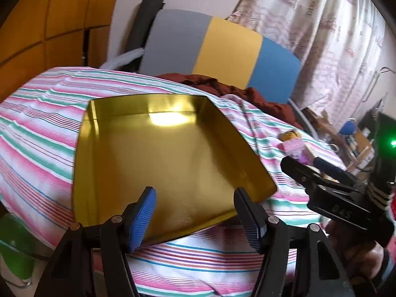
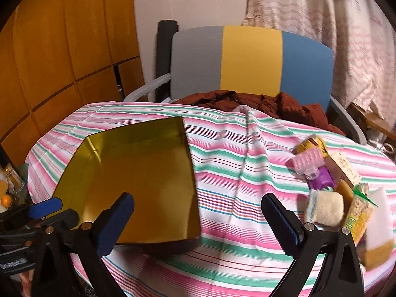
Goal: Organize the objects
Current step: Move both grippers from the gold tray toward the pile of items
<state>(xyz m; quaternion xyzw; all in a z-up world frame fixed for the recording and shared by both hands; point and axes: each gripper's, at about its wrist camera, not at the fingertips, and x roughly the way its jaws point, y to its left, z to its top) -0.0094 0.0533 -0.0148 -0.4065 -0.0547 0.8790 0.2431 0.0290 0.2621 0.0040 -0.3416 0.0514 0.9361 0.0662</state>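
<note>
An empty gold tin box [image 1: 158,156] [image 2: 138,185] lies on the striped tablecloth [image 2: 235,163]. My left gripper [image 1: 195,212] hangs open over the box's near edge, nothing between its blue pads. My right gripper [image 2: 198,220] is open above the cloth just right of the box. It also shows at the right of the left wrist view [image 1: 326,185]. A pile of small items sits at the right: a pink hair roller [image 2: 309,163], a purple item [image 2: 321,180], a beige sponge [image 2: 324,208], a cardboard packet [image 2: 344,168] and a snack packet [image 2: 358,212].
A chair [image 2: 250,61] with a grey, yellow and blue back stands behind the table, a dark red garment [image 2: 272,106] heaped on its seat. Wooden cabinet doors [image 2: 61,61] fill the left. A curtain [image 2: 334,24] hangs at the right. A green object [image 1: 14,255] sits lower left.
</note>
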